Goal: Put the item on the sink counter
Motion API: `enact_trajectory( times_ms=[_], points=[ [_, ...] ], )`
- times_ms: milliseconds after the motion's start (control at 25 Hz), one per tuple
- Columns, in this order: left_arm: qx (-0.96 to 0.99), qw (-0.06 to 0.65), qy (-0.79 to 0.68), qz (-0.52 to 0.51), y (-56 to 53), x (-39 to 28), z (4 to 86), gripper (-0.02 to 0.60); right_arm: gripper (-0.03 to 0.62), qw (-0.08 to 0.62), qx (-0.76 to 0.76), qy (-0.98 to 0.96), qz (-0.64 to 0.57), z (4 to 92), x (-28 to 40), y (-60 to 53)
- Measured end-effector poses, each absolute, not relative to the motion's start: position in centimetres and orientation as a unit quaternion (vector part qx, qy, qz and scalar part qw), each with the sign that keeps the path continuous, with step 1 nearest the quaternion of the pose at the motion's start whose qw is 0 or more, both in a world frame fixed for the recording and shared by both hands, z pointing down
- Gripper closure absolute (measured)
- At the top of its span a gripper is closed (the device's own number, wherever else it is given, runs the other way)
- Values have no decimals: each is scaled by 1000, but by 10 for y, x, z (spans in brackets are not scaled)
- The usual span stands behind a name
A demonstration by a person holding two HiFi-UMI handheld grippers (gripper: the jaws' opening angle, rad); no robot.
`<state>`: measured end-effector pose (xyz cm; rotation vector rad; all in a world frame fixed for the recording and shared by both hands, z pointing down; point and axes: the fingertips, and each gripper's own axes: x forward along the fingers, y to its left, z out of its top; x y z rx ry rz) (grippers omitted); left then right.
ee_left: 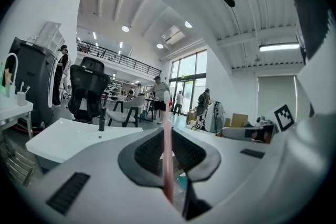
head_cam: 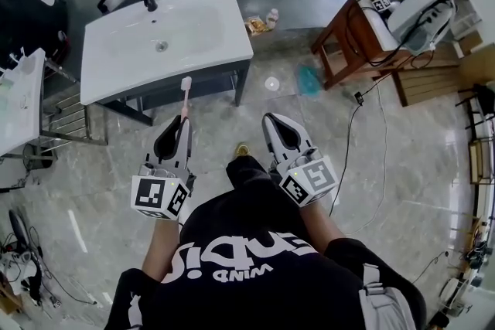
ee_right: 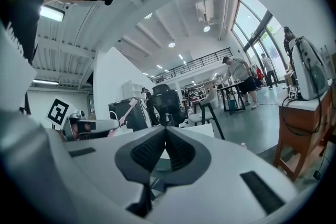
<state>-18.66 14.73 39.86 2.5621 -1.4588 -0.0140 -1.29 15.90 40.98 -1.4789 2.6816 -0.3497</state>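
Head view: the left gripper (head_cam: 179,126) is clamped on the handle of a pink toothbrush (head_cam: 185,95). The brush runs straight out past the jaw tips toward 12 o'clock, and its white bristle end shows against the near edge of the white sink counter (head_cam: 116,66). Left gripper view: the handle stands upright in the middle of the gap with both dark pads (ee_left: 149,152) closed against it, the lower end inside the jaws and the head well beyond the tips. The counter lies at 9 to 10 o'clock in that view, with a dark faucet (ee_left: 102,119) on it. The right gripper (head_cam: 272,121) sits at 3 o'clock from the left one, level with it. In its own view the jaws meet at the tips, and nothing is between them. The brush is off the counter, carried only by the left jaws.
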Motion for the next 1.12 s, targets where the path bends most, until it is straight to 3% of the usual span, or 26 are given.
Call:
enact_trajectory(
  times_ms=[1120],
  points=[
    [840,94,-535,0,-1,-125,391,518,576,29,-433,893,-119,415,52,-6]
  ],
)
